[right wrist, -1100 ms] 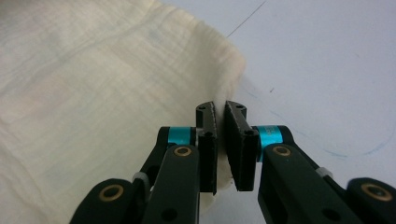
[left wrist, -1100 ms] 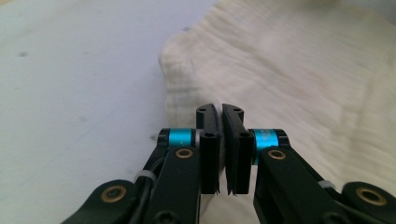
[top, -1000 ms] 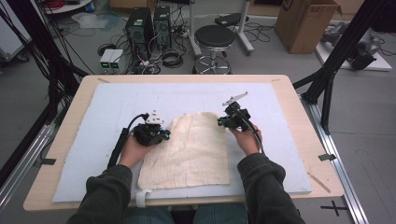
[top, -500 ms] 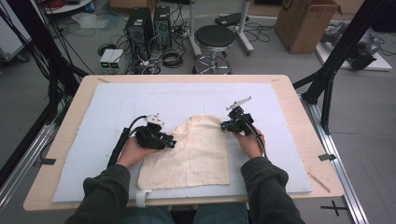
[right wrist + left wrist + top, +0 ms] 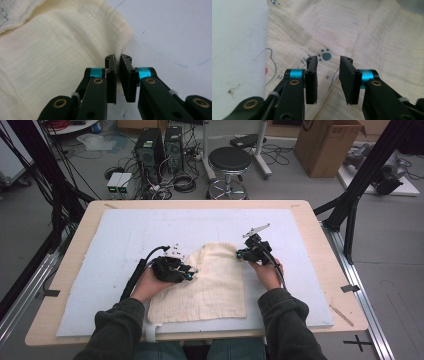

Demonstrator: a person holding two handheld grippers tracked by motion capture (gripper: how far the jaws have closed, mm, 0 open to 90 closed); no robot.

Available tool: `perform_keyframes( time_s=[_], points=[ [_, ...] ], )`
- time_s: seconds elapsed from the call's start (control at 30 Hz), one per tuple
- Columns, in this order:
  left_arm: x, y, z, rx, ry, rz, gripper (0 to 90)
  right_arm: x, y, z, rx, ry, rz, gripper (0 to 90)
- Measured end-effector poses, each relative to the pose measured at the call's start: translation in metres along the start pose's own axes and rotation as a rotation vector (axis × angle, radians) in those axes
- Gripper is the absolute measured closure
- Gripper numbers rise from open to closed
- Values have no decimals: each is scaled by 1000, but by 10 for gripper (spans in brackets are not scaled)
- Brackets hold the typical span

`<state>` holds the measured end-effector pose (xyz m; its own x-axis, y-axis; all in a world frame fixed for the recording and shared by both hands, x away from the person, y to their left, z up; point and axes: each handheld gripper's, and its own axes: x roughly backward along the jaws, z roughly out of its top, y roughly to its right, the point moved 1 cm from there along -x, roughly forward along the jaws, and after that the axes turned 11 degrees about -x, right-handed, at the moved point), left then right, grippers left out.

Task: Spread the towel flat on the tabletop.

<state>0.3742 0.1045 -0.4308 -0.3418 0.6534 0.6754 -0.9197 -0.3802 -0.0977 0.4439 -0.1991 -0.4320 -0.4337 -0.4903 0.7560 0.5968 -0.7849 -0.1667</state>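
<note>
Cream cloth (image 5: 210, 280) spread flat on the counter's white mat (image 5: 115, 245), half folded. Right gripper (image 5: 118, 58) clamped on the cloth's far corner, fabric pinched between nearly closed jaws, likely to keep the fold taut. Left gripper (image 5: 327, 62) just opened, jaws partly apart with nothing pressed between, printed cloth lying below and ahead of them, presumably released to let that edge settle.

Cream cloth (image 5: 210, 280) with teal paw prints and blue line drawings; white mat (image 5: 125, 240); light wood bench (image 5: 320, 245); black jaws, teal collars
</note>
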Motion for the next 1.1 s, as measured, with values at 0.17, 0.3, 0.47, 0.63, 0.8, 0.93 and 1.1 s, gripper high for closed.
perform_keyframes(
  time_s=[0.17,0.3,0.47,0.63,0.8,0.93,1.1],
  points=[
    [-9,11,6,-47,-9,-17,704,0,0,0,3,8,4,837],
    [-15,11,6,-55,-54,12,697,-1,0,1,-4,5,8,838],
    [-16,9,7,-48,-58,35,848,1,-1,1,-2,14,14,837],
    [-4,2,7,-11,-21,71,865,5,0,2,2,28,24,842],
    [17,-20,2,77,57,88,860,12,0,6,17,51,21,849],
    [28,-32,-5,124,97,56,849,16,3,12,30,42,13,849],
    [25,-31,-5,96,85,84,865,10,5,14,31,17,3,849]
  ],
)
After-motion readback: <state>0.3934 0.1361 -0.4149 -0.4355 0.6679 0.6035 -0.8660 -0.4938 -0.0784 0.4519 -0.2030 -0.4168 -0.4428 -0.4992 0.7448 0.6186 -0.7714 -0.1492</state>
